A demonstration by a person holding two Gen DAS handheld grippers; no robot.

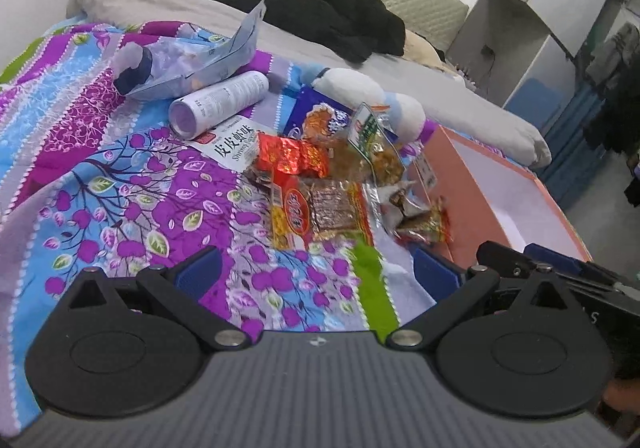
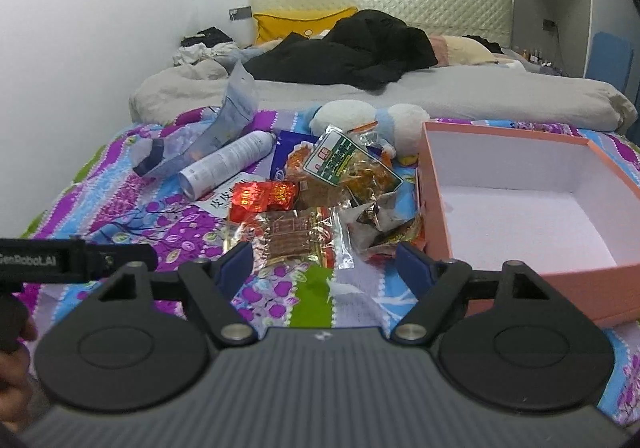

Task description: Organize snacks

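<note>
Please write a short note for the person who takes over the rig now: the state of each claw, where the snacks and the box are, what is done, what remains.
Left claw: open, nothing between its fingers, above the quilt.
Right claw: open, holding nothing, just short of the snack pile.
Pink box: right of the pile, open, no snacks visible inside.
Snacks: all heaped on the quilt; a clear pack of brown strips lies nearest the right claw.
A white can and a plush toy lie behind the pile.
Done: nothing sorted yet.
Left: likely move the packs into the box.
</note>
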